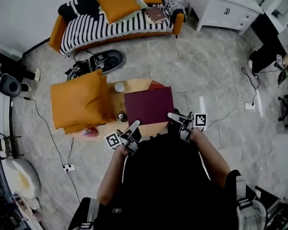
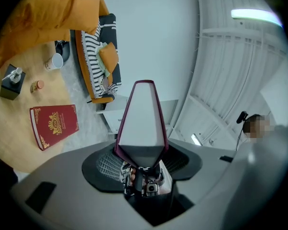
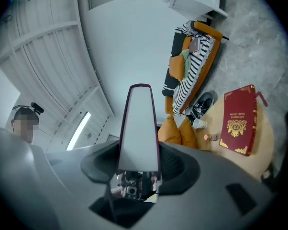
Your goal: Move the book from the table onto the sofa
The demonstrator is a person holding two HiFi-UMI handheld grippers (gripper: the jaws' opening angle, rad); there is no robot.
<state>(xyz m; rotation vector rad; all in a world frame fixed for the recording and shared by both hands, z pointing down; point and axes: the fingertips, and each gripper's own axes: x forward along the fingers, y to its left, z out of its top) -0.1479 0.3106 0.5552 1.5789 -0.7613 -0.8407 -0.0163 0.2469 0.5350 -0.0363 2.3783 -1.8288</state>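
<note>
The maroon hardback book (image 1: 149, 105) is off the round wooden table (image 1: 136, 86) and carried between 2 grippers. The left gripper (image 1: 133, 128) pinches its near edge close to the left corner. The right gripper (image 1: 178, 118) pinches the same edge close to the right corner. In each gripper view the pale page block, framed by the maroon cover, runs straight out from between the jaws, which are closed on it, not spread.

From the fingers, the book reaches forward and away, its cover about level. Its long axis lies across, from one pair of fingers to the other.

A second book, the red gilt-stamped book (image 2: 54, 124), lies flat on the table beyond and below the fingers. It is mostly hidden under the held one in the head view. An orange pillow (image 1: 82, 103) lies to the left of the left fingers, and a white cup (image 1: 119, 87) stands ahead of them.

The sofa (image 1: 56, 33) stands well apart, straight ahead past the table and somewhat to the left, so I judge the left hand to be the nearer one. Its seat carries a striped throw (image 1: 91, 27), an orange cushion (image 1: 117, 4) and 1 more book (image 1: 156, 14) at the right end.

The carry probably calls for both hands to move forward together, keeping the book level above the cup and pillow. It looks safest to set it down on the open striped stretch left of the cushion.
</note>
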